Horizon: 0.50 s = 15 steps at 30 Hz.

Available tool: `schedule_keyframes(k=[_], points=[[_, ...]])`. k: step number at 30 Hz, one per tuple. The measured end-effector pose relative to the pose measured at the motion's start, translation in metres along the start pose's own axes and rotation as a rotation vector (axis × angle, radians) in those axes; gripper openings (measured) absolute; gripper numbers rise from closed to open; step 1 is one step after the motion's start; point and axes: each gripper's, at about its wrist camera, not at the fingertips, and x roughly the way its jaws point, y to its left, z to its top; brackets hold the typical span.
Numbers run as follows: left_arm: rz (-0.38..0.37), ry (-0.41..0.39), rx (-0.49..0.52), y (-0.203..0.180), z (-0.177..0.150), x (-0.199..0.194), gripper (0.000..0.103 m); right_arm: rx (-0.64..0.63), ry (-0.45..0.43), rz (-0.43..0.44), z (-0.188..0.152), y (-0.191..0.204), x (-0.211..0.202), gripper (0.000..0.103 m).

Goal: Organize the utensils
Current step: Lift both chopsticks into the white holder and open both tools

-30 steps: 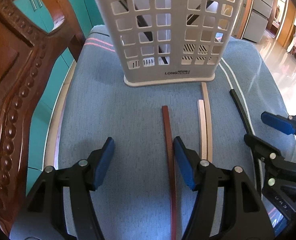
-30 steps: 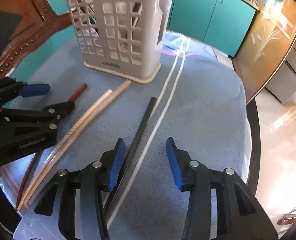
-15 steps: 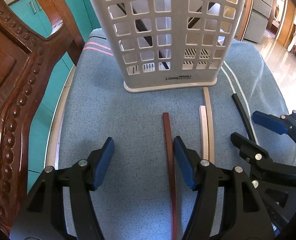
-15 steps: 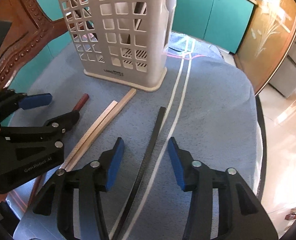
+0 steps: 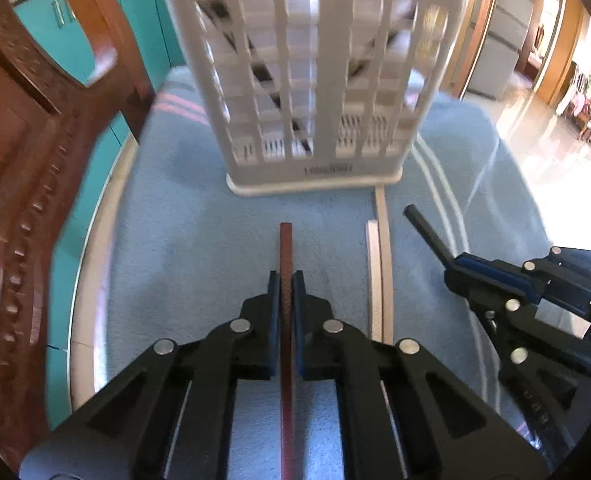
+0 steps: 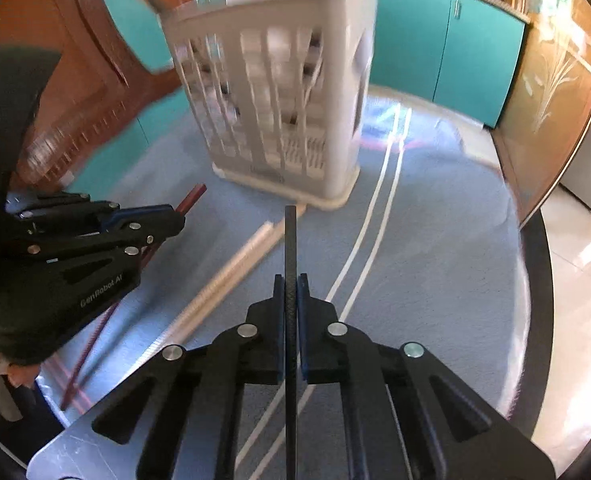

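Observation:
My left gripper [image 5: 286,280] is shut on a dark red chopstick [image 5: 286,248] that points toward the white perforated utensil holder [image 5: 315,80]. My right gripper [image 6: 291,284] is shut on a black chopstick [image 6: 290,240], also pointing toward the holder [image 6: 279,100]. Two pale wooden chopsticks [image 5: 379,272] lie side by side on the blue cloth between the grippers; they also show in the right wrist view [image 6: 231,272]. The holder has dark utensils inside. Each gripper shows in the other's view: the right one [image 5: 455,268], the left one [image 6: 175,220].
A blue cloth with white stripes [image 6: 435,240] covers the round table. A carved wooden chair back [image 5: 23,160] stands close at the left. Teal cabinets [image 6: 435,40] line the far wall. The table edge [image 6: 535,280] drops off at the right.
Both grippers have closed, the left on the red chopstick and the right on the black chopstick. Both views have pulled back and are blurred with motion.

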Motion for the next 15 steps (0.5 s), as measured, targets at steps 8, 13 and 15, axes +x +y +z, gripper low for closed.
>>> schedule_keyframes(k=[8, 13, 15], points=[[-0.077, -0.271, -0.026, 0.017, 0.006, -0.109, 0.007, 0.008, -0.252, 0.098, 0.013, -0.013, -0.107, 0.007], [-0.105, -0.464, -0.03, 0.032, 0.024, -0.186, 0.007, 0.01, -0.413, 0.148, 0.038, -0.023, -0.178, 0.007], [-0.122, -0.542, -0.045, 0.036, 0.035, -0.216, 0.007, 0.012, -0.49, 0.161, 0.057, -0.025, -0.204, 0.007]])
